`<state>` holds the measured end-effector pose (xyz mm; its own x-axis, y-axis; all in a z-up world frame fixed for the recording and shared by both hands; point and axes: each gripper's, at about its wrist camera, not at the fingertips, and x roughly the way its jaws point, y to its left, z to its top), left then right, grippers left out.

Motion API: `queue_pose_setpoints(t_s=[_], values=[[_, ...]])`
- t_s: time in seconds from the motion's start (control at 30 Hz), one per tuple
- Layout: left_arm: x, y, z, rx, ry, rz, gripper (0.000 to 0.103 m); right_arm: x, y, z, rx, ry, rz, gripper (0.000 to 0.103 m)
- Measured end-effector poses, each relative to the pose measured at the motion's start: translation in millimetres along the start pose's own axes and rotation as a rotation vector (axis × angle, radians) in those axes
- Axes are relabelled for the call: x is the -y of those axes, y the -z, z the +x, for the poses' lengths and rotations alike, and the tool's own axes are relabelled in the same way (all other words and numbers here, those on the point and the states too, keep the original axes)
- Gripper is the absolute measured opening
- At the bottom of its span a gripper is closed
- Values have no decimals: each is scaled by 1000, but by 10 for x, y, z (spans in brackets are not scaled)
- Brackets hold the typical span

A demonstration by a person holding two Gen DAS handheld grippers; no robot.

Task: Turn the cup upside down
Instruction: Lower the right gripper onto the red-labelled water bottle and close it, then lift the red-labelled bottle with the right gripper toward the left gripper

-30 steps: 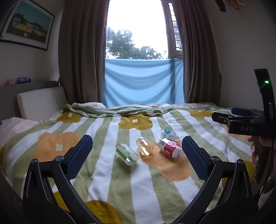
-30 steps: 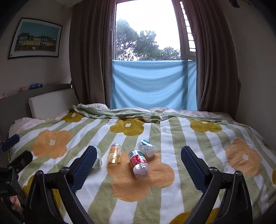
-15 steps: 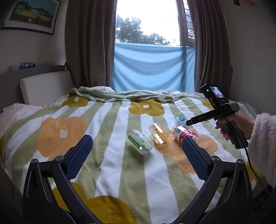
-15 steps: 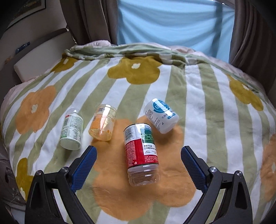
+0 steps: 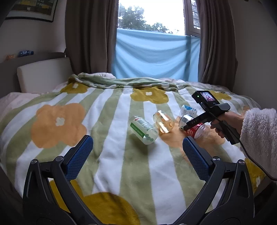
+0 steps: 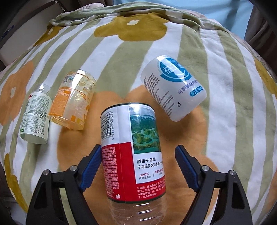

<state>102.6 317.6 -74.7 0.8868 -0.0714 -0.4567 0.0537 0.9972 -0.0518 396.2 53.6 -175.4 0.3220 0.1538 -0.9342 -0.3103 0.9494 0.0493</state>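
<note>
A red-labelled clear plastic cup [image 6: 133, 154] lies on its side on a flower-patterned striped blanket [image 6: 225, 121], its long axis running away from the camera. The right gripper [image 6: 138, 166] straddles it with jaws spread, not clamping. The left gripper [image 5: 136, 157] hangs wide open and empty above the blanket.

Flowered striped blanket [image 5: 110, 131] over bed; brown curtains [image 5: 90, 38] flank window, blue sheet [image 5: 155, 55] across it; framed picture [image 5: 32, 8] upper left.
</note>
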Motion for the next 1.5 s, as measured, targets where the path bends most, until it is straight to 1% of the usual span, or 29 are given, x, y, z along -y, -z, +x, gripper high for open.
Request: queue_pose_setpoints(t_s=[0.03, 0.07, 0.1, 0.27, 0.43, 0.53, 0.7, 0.83, 0.9, 1.1, 1.27, 1.3, 1.33, 1.37, 1.4, 1.43, 1.5], values=[[8, 6, 9, -5, 1, 1, 103, -4, 0, 3, 2, -1, -1, 69], [10, 8, 15, -9, 1, 1, 103, -5, 0, 4, 3, -7, -1, 60], [14, 9, 18, -11, 1, 2, 103, -1, -3, 0, 1, -18, -1, 57], [14, 7, 15, -5, 2, 1, 103, -65, 19, -117, 21, 7, -37, 57], [-9, -3, -39, -1, 7, 0, 103, -235, 157, -500, 70, -22, -120, 57], [-12, -1, -79, -3, 20, -2, 103, -400, 341, -754, 91, -42, -198, 57], [20, 7, -179, -7, 38, 15, 103, -704, 740, -962, 89, -96, -302, 57], [36, 25, -288, -5, 38, 42, 103, -938, 1046, -933, 67, -110, -394, 57], [26, 37, -329, -8, 38, 47, 103, -998, 1163, -864, 55, -112, -418, 57], [-11, 58, -402, -17, 29, 59, 103, -1009, 1320, -547, 14, -96, -417, 57], [-13, 65, -419, -25, 30, 69, 103, -965, 1350, -421, 5, -91, -394, 58], [-7, 64, -419, -27, 32, 71, 103, -960, 1354, -416, 2, -100, -386, 59], [3, 61, -419, -29, 34, 76, 103, -956, 1355, -410, -3, -106, -376, 67], [16, 57, -417, -30, 34, 84, 103, -951, 1359, -412, -3, -104, -368, 84], [31, 50, -416, -31, 35, 94, 103, -949, 1366, -428, 3, -101, -366, 91], [52, 38, -418, -31, 38, 109, 103, -947, 1383, -463, 15, -97, -366, 95], [97, 8, -412, -29, 52, 147, 103, -920, 1421, -568, 46, -91, -364, 95]])
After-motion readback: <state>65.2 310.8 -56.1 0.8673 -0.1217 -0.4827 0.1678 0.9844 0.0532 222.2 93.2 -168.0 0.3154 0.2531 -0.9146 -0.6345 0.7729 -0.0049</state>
